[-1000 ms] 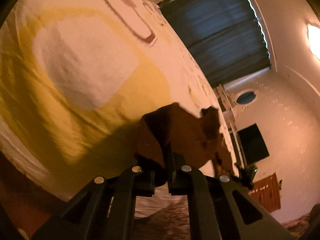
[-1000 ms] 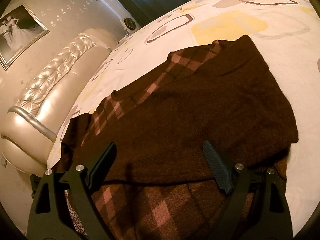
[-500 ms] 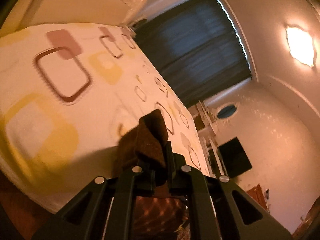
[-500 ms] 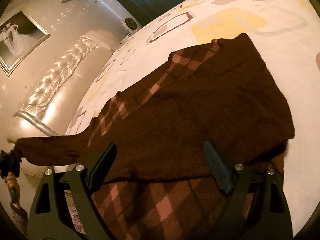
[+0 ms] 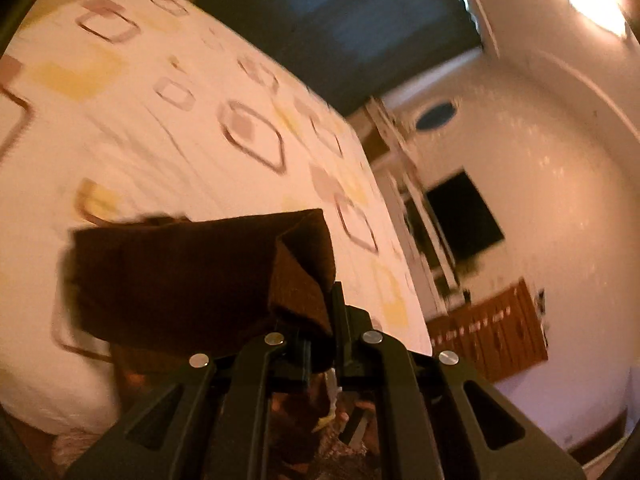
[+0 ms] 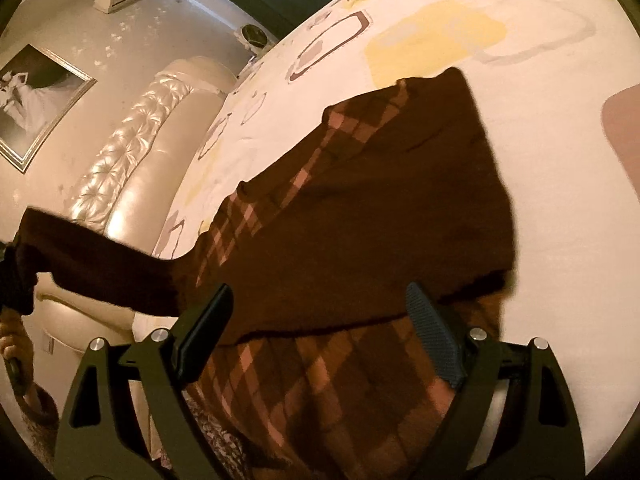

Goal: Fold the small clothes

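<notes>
A dark brown sweater (image 6: 360, 208) with a pink-and-brown diamond pattern lies spread on the bed. One plain brown sleeve (image 6: 104, 264) is stretched out off the left side, lifted above the mattress. My left gripper (image 5: 320, 320) is shut on the sleeve's cuff (image 5: 304, 272), and the sleeve (image 5: 172, 276) runs off to the left in that view. My right gripper (image 6: 320, 312) hovers open over the sweater's lower part, its fingers (image 6: 436, 340) apart and holding nothing. At the left edge of the right wrist view the left gripper's dark body shows, with a hand below it.
The bed sheet (image 6: 560, 128) is white with yellow and brown squares. A tufted cream headboard (image 6: 136, 140) stands to the left, a framed picture (image 6: 36, 100) above it. Dark curtains (image 5: 340, 28), a wall TV (image 5: 464, 216) and a wooden cabinet (image 5: 492, 328) lie beyond the bed.
My left gripper has risen and pulled away from the bed with the cuff, drawing the sleeve out straight to the left. The right gripper has barely shifted and stays open.
</notes>
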`<state>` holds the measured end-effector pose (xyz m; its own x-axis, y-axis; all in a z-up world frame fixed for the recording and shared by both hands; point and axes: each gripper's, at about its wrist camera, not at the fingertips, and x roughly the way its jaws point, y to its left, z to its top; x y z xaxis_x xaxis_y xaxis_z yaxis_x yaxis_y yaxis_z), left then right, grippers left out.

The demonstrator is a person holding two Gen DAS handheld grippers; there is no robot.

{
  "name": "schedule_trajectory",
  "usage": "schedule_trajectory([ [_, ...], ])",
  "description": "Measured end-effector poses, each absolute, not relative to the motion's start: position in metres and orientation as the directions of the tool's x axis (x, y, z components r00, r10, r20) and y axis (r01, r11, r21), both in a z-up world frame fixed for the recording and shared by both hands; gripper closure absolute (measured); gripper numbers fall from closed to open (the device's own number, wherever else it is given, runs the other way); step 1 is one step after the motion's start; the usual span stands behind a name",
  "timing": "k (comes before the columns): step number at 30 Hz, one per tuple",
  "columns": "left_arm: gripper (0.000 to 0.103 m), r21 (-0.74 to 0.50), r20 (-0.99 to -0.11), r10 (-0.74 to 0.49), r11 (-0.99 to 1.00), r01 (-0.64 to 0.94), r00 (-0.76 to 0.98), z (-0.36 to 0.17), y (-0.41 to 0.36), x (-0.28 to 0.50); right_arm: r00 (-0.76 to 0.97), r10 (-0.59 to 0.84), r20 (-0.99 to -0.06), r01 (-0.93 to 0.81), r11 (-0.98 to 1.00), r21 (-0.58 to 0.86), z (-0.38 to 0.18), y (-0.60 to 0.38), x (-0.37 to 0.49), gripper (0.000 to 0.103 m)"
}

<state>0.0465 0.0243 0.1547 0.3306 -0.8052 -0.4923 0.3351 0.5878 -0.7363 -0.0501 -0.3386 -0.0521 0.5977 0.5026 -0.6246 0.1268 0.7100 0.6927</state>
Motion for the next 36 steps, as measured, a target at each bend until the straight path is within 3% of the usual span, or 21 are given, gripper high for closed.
schedule_trajectory([
  [8,0.095,-0.699,-0.626,-0.771,0.621,0.354,0.116,0.055,-0.128,0.050,0.618,0.489,-0.615,0.171,0.680,0.713,-0.043,-0.380,-0.066,0.015],
  [17,0.094,-0.586,-0.747,-0.663,0.694,0.418,0.055,-0.024,-0.219,0.035,0.615,0.476,-0.628,0.246,0.641,0.727,-0.065,-0.410,-0.082,0.015],
  [20,0.081,-0.540,-0.768,-0.637,0.705,0.460,0.075,-0.034,-0.229,0.025,0.622,0.474,-0.623,0.249,0.635,0.731,-0.065,-0.414,-0.084,0.015],
  [22,0.048,-0.515,-0.765,-0.633,0.711,0.480,0.116,-0.031,-0.223,0.017,0.626,0.477,-0.617,0.247,0.630,0.737,-0.064,-0.416,-0.085,0.015],
  [26,0.040,-0.506,-0.710,-0.680,0.673,0.539,0.182,-0.009,-0.196,0.002,0.636,0.491,-0.595,0.230,0.616,0.754,-0.058,-0.416,-0.083,0.015],
  [27,0.031,-0.496,-0.694,-0.688,0.671,0.551,0.213,-0.002,-0.182,-0.002,0.636,0.500,-0.588,0.224,0.609,0.761,-0.058,-0.415,-0.083,0.015],
  [29,0.029,-0.459,-0.680,-0.675,0.697,0.551,0.286,0.005,-0.149,-0.008,0.626,0.529,-0.573,0.207,0.595,0.776,-0.058,-0.411,-0.079,0.017],
  [33,0.029,-0.376,-0.696,-0.597,0.776,0.506,0.398,-0.001,-0.085,-0.010,0.591,0.561,-0.580,0.195,0.599,0.777,-0.061,-0.397,-0.074,0.043],
  [36,0.029,-0.344,-0.716,-0.546,0.818,0.460,0.435,-0.011,-0.041,-0.011,0.574,0.577,-0.581,0.167,0.613,0.772,-0.058,-0.385,-0.070,0.044],
])
